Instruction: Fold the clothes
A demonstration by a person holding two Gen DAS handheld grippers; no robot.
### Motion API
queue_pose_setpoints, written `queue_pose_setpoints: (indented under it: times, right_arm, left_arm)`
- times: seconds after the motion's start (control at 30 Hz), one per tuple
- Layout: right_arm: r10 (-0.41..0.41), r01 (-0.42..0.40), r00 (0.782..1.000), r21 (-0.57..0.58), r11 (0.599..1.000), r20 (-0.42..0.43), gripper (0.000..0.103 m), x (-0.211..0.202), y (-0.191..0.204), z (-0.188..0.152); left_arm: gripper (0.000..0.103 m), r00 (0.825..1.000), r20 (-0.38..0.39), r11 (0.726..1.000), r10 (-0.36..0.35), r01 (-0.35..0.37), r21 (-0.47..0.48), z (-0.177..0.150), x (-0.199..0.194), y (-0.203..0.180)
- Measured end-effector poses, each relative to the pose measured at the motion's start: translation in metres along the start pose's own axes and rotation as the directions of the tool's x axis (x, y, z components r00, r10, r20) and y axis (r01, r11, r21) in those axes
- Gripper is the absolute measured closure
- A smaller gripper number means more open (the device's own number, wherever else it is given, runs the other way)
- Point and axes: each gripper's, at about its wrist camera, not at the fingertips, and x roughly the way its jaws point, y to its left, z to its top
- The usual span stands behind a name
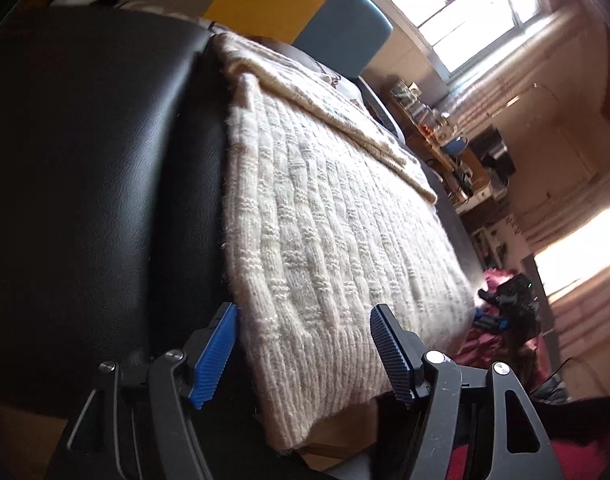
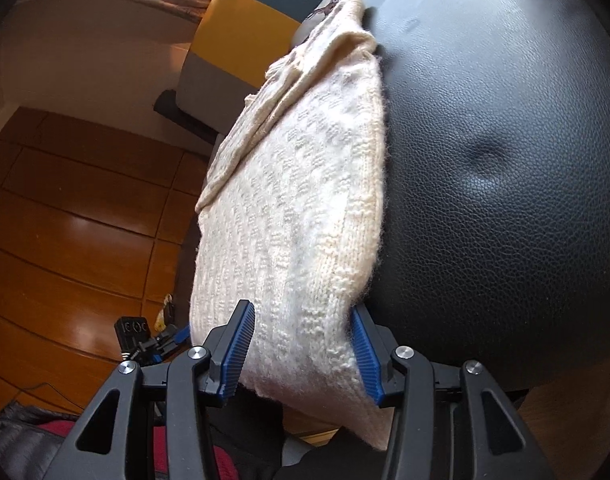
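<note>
Both the left gripper (image 1: 305, 354) and right gripper (image 2: 303, 350) sit spread around the cream sweater's (image 1: 329, 216) near hem; pinch both corners evenly before lifting, I'd say

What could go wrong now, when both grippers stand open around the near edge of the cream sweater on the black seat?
1. The sweater hangs over the black leather seat; a pull could slide it to the floor.
2. The left gripper and right gripper may pinch only one knit layer, so the fold opens.
3. The loose folded part at the far end could shift.
</note>
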Motion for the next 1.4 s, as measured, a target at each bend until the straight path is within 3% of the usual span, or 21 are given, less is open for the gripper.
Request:
queue_pose_setpoints:
  times: [0.1, 0.13, 0.2, 0.33, 0.4, 0.47, 0.5, 0.6, 0.73, 0.8, 1.03, 1.13, 1.23, 1.33, 1.4]
  right_arm:
    - [0.017, -0.017, 1.000, 0.011, 1.000, -0.001, 0.055, 0.000, -0.003, 0.000]
    - [0.015, -0.015, 1.000, 0.007, 1.000, 0.001, 0.060, 0.000, -0.003, 0.000]
    - [-0.001, 0.002, 1.000, -0.006, 1.000, 0.008, 0.064, 0.000, -0.003, -0.002]
    - [-0.052, 0.052, 0.998, -0.025, 0.998, 0.024, 0.083, -0.002, -0.004, -0.005]
    - [-0.041, 0.042, 0.999, -0.027, 0.999, 0.025, 0.083, -0.003, -0.007, -0.006]
    - [-0.025, 0.025, 1.000, -0.038, 0.999, 0.017, 0.081, -0.004, -0.007, -0.006]
    - [-0.016, 0.017, 1.000, -0.038, 0.999, 0.011, 0.079, -0.003, -0.007, -0.006]
    - [-0.021, 0.019, 0.999, -0.061, 0.998, -0.034, 0.079, 0.001, -0.003, -0.006]
    - [-0.122, 0.115, 0.991, -0.130, 0.985, -0.051, 0.089, 0.002, 0.011, -0.009]
    - [-0.132, 0.124, 0.990, -0.133, 0.983, -0.053, 0.090, 0.007, 0.012, -0.012]
    - [-0.097, 0.092, 0.994, -0.091, 0.992, -0.056, 0.092, 0.017, 0.003, -0.018]
    - [-0.106, 0.102, 0.994, -0.116, 0.988, -0.035, 0.087, 0.018, 0.006, -0.021]
    - [-0.055, 0.054, 0.998, -0.017, 0.998, -0.030, 0.075, 0.017, -0.001, -0.019]
    - [0.019, -0.016, 0.999, 0.096, 0.995, -0.029, 0.074, 0.017, -0.011, -0.017]
    - [0.014, -0.012, 0.999, 0.057, 0.998, -0.041, 0.074, 0.019, -0.006, -0.015]
  left_arm:
    - [0.035, 1.000, 0.000, 1.000, 0.007, -0.007, -0.016, -0.003, -0.004, 0.003]
    - [0.034, 1.000, -0.001, 1.000, 0.012, -0.012, -0.009, -0.004, -0.003, 0.002]
    - [0.027, 1.000, 0.001, 1.000, 0.026, -0.026, 0.001, -0.004, 0.001, -0.004]
    - [0.028, 0.995, 0.018, 0.993, 0.098, -0.099, 0.062, -0.003, 0.012, -0.021]
    - [0.052, 0.993, 0.002, 0.990, 0.118, -0.118, 0.076, -0.001, 0.017, -0.026]
    - [0.085, 0.990, -0.019, 0.988, 0.140, -0.139, 0.068, 0.003, 0.023, -0.026]
    - [0.091, 0.990, -0.030, 0.989, 0.138, -0.136, 0.059, 0.004, 0.025, -0.024]
    - [0.093, 0.993, -0.027, 0.993, 0.111, -0.110, 0.029, 0.004, 0.025, -0.017]
    - [0.093, 0.997, -0.024, 0.998, 0.068, -0.068, -0.004, 0.002, 0.023, -0.012]
    - [0.094, 0.999, -0.019, 0.999, 0.044, -0.045, -0.022, 0.000, 0.021, -0.010]
    - [0.094, 0.999, 0.006, 0.998, -0.045, 0.045, -0.035, -0.004, 0.010, -0.008]
    - [0.094, 1.000, -0.007, 0.999, -0.009, 0.009, -0.049, -0.005, 0.014, -0.001]
    - [0.093, 1.000, -0.008, 0.997, -0.015, 0.014, -0.077, -0.004, 0.015, 0.004]
    - [0.092, 1.000, -0.013, 0.998, -0.010, 0.009, -0.066, -0.002, 0.016, 0.002]
    - [0.092, 1.000, -0.019, 0.997, -0.015, 0.013, -0.073, -0.001, 0.016, 0.003]
